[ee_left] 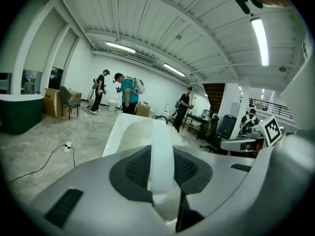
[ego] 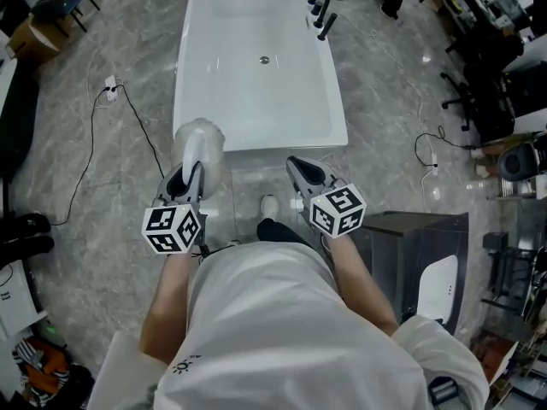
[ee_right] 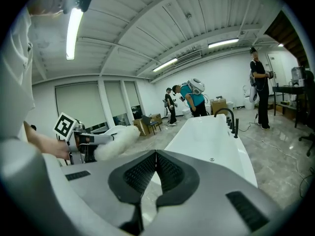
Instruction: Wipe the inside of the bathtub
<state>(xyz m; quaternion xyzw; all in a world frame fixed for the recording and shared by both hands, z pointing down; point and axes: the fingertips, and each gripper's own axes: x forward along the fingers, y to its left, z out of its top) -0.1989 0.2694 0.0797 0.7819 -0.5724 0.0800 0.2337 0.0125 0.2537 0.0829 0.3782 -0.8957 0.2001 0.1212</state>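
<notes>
left gripper (ego: 190, 176): clamped on the flat white handle (ee_left: 162, 168) of a fluffy white duster (ego: 200, 141); handle pinched between the pads, running straight out along the jaw line
why that grip: likely so the fluffy head leads and reaches the tub floor before any gripper body does
right gripper (ego: 297, 166): pressed together, pads meeting, nothing between them; held level beside the left one, apart from the duster, so probably just parked out of the way
duster head: pointed forward at the tub, hovering at the near end; no contact visible with any surface
bathtub (ego: 256, 146): white, freestanding, dead ahead, long axis running away; near rim just beyond the duster head in the head view
inside: bare white, drain (ego: 264, 59) mid-floor; black faucet (ego: 316, 5) on the far right rim
stage: judged pre-contact, wiping not yet begun
next move: needs a reach over the near rim and down, head flat on the floor
risk: snagging the faucet on far strokes; power cable (ego: 92, 143) on the floor at left
</notes>
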